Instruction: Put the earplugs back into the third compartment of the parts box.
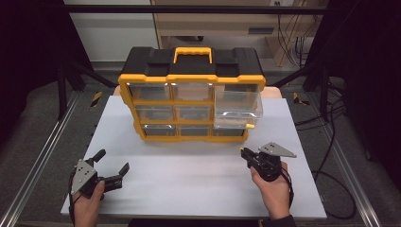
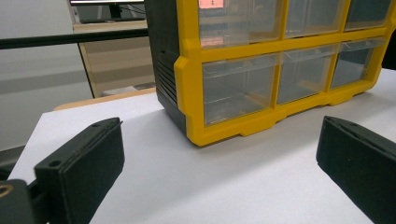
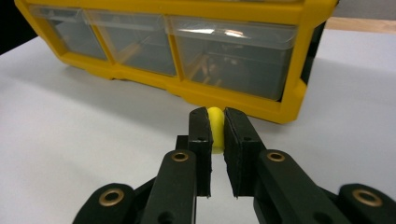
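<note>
No readable label on the yellow-and-black drawer organizer [image 1: 191, 100]. Right gripper [image 3: 216, 122] pinches a small, rounded yellow piece [image 3: 215, 125], held near the organizer's lower right corner. Left gripper [image 1: 111, 162] gapes wide and empty over the white tabletop [image 1: 189, 179].

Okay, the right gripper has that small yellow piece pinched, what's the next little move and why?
Probably carry the yellow piece up to the pulled-out drawer and hold it above the opening: the right gripper is shut on it, short of the organizer, and that drawer stands open.
</note>
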Action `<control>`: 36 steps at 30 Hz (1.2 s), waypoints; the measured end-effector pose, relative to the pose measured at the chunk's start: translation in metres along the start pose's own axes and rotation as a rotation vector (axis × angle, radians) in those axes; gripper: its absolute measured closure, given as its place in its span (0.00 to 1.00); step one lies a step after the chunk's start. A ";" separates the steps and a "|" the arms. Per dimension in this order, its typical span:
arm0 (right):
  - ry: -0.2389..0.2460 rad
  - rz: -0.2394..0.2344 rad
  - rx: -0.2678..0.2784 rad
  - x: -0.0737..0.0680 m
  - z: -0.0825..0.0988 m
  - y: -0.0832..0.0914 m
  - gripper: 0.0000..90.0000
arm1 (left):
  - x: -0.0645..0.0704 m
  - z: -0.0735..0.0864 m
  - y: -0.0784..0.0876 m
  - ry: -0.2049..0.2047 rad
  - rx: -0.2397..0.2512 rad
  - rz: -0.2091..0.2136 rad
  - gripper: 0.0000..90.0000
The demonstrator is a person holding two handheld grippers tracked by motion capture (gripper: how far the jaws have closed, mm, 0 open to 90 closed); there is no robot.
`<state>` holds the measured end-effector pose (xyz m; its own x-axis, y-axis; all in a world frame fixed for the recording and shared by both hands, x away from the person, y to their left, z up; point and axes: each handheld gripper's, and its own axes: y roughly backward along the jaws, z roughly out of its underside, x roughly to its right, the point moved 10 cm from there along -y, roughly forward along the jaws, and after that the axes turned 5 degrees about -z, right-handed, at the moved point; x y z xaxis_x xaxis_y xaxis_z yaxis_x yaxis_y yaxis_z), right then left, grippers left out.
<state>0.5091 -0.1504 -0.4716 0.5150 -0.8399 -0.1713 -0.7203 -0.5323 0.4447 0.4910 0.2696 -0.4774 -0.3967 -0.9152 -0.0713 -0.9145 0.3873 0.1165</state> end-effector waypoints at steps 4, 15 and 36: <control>-0.013 0.016 0.016 0.006 -0.003 0.005 0.91 | 0.000 0.000 0.000 0.002 0.001 0.000 0.01; -0.026 0.042 0.050 0.015 -0.008 0.012 0.91 | -0.001 0.000 0.000 0.004 0.002 0.000 0.01; -0.037 0.079 0.121 0.027 -0.019 0.026 0.91 | -0.001 0.001 -0.001 0.003 -0.002 0.003 0.01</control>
<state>0.5127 -0.1847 -0.4482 0.4383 -0.8820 -0.1731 -0.8102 -0.4711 0.3488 0.4917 0.2701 -0.4780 -0.3995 -0.9142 -0.0677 -0.9131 0.3903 0.1183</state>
